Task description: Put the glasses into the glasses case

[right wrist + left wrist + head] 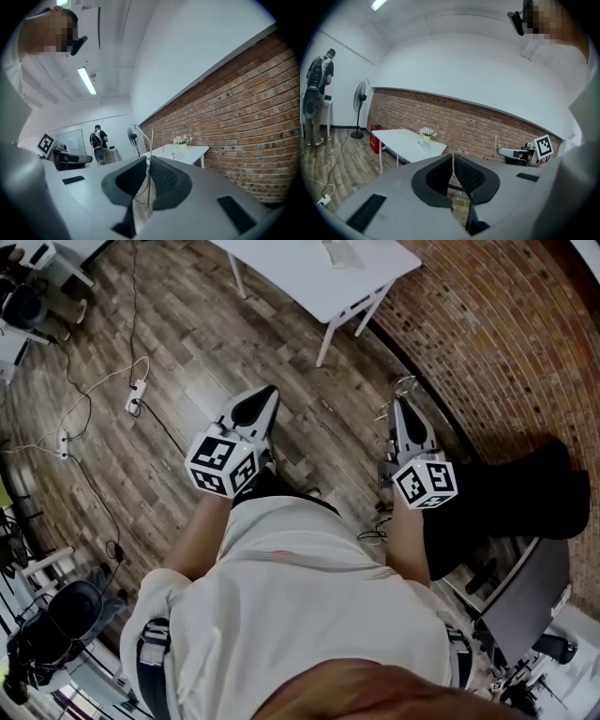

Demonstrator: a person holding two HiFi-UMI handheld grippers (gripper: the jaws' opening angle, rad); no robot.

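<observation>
1. The left gripper (266, 397) points toward 1 o'clock, its jaws together and empty.
2. The right gripper (399, 409) points toward 12 o'clock, clamped on the glasses (149, 136).
3. The left forearm (202, 532) and right forearm (405, 542) reach forward.

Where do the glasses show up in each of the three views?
Head view: right of centre, the glasses stick out from the tip of the right gripper.
Left gripper view: mid-right, a thin wire frame rising from the right gripper, against the brick wall.
Right gripper view: centre, clamped between the shut jaws.
Shared landmark: the white table, seen in all three.
</observation>
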